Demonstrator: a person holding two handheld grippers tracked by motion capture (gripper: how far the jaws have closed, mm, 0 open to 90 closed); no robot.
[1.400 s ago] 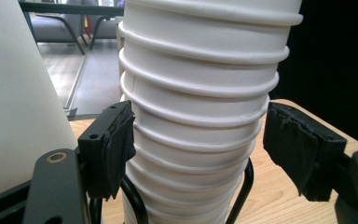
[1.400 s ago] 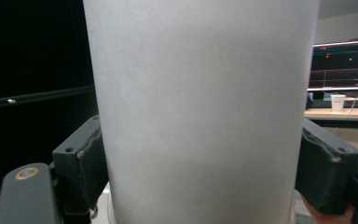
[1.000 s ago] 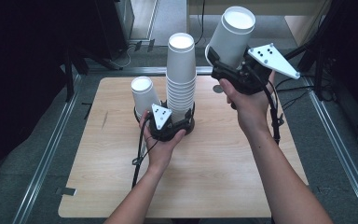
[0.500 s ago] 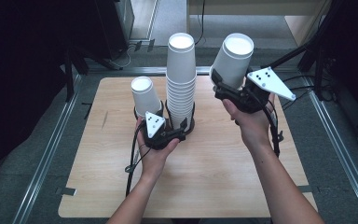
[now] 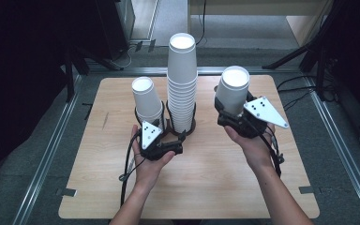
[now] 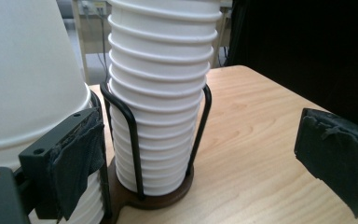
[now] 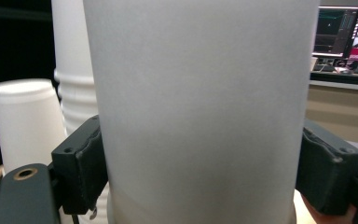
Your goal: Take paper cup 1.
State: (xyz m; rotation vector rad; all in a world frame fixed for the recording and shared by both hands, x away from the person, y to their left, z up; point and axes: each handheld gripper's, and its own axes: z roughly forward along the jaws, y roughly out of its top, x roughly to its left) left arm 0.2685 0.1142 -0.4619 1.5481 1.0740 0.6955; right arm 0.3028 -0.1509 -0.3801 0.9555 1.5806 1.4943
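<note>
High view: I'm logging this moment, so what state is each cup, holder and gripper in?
Tall stack of white paper cups: upside down, nested in a black wire holder.
Short white cup stack: upside down, in the left holder.
Single white paper cup: upside down, gripped.
Left gripper: open, jaws just opened.
Right gripper: shut on the cup.

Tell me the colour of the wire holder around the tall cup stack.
The wire holder is black, on a dark brown round base; the left gripper view shows it best.

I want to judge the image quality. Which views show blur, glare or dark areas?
High view: the table is evenly lit, its surroundings nearly black. Left gripper view: the tall cup stack is sharp, the near cup soft. Right gripper view: the held cup is close, grey and blurred; monitors glow behind.
</note>
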